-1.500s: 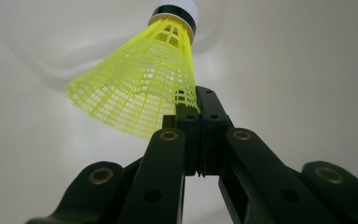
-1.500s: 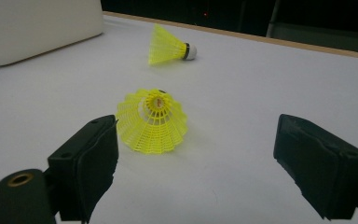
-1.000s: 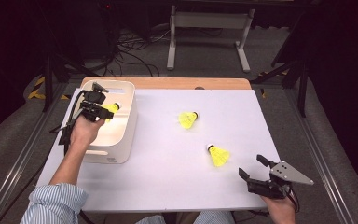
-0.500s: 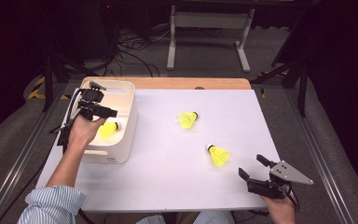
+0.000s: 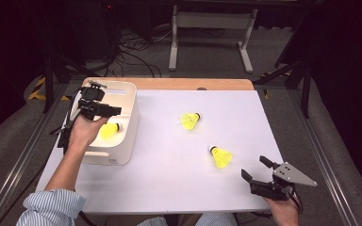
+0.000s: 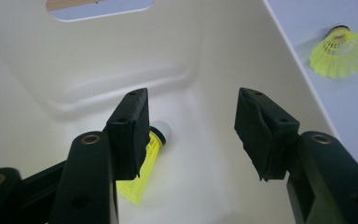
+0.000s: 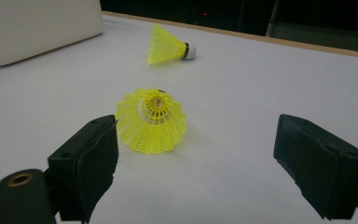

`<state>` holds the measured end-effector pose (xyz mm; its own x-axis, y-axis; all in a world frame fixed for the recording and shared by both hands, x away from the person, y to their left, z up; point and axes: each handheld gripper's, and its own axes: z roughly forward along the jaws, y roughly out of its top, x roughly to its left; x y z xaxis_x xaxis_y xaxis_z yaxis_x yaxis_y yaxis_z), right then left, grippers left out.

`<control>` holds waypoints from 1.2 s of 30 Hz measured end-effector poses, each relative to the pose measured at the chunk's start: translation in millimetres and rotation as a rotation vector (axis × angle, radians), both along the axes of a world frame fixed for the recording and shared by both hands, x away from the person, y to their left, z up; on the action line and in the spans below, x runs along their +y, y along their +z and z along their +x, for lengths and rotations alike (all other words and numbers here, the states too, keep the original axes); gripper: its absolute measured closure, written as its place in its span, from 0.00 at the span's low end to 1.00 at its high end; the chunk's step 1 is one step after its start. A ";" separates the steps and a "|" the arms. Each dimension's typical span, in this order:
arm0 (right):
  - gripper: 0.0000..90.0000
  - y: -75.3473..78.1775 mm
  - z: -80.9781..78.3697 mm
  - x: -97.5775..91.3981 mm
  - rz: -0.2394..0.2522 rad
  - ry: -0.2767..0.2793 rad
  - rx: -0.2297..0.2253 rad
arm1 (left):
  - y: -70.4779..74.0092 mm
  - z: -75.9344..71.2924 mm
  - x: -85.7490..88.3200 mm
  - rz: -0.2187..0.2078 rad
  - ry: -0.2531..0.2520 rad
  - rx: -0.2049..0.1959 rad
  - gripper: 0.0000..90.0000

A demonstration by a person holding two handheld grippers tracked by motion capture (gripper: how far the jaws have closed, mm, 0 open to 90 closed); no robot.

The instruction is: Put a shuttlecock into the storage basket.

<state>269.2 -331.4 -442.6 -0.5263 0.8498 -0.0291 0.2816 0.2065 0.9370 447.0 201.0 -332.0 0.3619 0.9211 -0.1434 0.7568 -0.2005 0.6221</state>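
Note:
My left gripper (image 5: 115, 112) hangs over a white bin (image 5: 122, 141) at the table's left. Its jaws have just been opening and stand open with nothing between them (image 6: 191, 126). Below them a yellow shuttlecock (image 6: 147, 163) lies on the bin's floor (image 6: 121, 60), also visible from above (image 5: 109, 130). A second yellow shuttlecock (image 5: 189, 120) lies mid-table. A third (image 5: 220, 157) stands on its skirt near the front right. My right gripper (image 5: 253, 166) rests open just short of that one (image 7: 153, 122), jaws wide (image 7: 196, 154) and apart from it.
The white tabletop (image 5: 169, 179) ends in a wooden strip (image 5: 193, 84) at the far side. Beyond it are a metal stand (image 5: 212, 28) and cables on a dark floor. The bin's wall (image 7: 37, 23) shows in the right gripper view, past the mid-table shuttlecock (image 7: 168, 45).
The left gripper held a shuttlecock above the bin; its jaws opened and the shuttlecock dropped to the bin's floor. The right gripper has not moved.

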 end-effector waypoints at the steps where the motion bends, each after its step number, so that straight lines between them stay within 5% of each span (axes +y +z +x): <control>1: 0.16 0.0 0.0 -0.1 0.000 0.000 -0.001 | 0.9 -0.6 -0.7 -0.006 -0.002 -0.006 0.50; 19: 0.16 0.2 0.2 0.3 0.001 -0.005 0.001 | 18.0 -12.5 -12.8 -0.035 -0.084 -0.053 0.46; 36: 0.16 0.4 -0.4 0.8 -0.004 -0.006 0.000 | 25.6 -19.2 -23.2 -0.043 -0.109 -0.081 0.40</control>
<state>268.8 -330.6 -442.2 -0.5214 0.8527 -0.0324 0.2826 0.2084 0.9363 427.8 177.7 -306.4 0.4718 0.8692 -0.1480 0.6792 -0.2511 0.6897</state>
